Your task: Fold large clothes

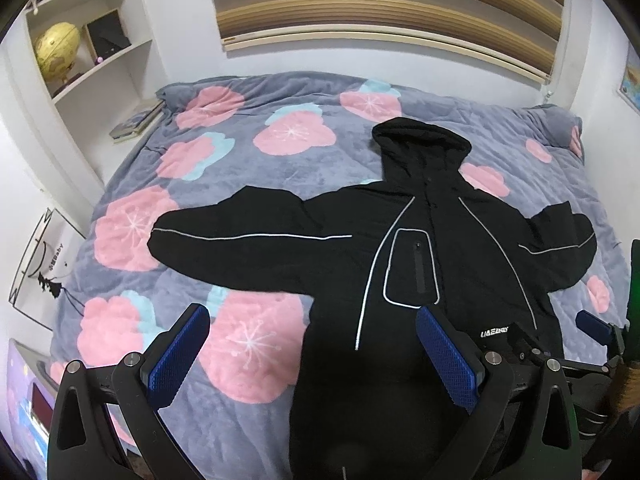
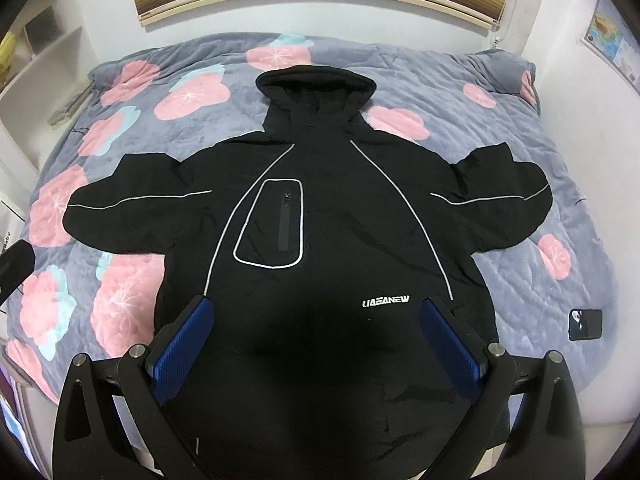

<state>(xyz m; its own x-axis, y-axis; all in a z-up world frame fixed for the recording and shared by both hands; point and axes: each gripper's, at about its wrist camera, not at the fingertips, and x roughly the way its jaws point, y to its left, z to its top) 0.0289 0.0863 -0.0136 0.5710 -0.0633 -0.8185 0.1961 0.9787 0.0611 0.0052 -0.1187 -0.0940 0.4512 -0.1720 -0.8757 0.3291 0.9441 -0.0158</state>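
A large black hooded jacket (image 2: 332,216) with thin white piping lies flat, front up, on the bed, both sleeves spread out sideways and the hood pointing to the far wall. It also shows in the left wrist view (image 1: 424,248). My left gripper (image 1: 312,320) is open and empty, above the jacket's lower left edge. My right gripper (image 2: 318,312) is open and empty, above the jacket's lower middle. The right gripper also shows at the right edge of the left wrist view (image 1: 600,330).
The bed carries a grey quilt with pink flowers (image 2: 520,128). A dark phone (image 2: 585,324) lies on the quilt to the right of the jacket. White shelves with a globe (image 1: 56,52) stand at the far left. A striped blind (image 1: 384,4) hangs behind the bed.
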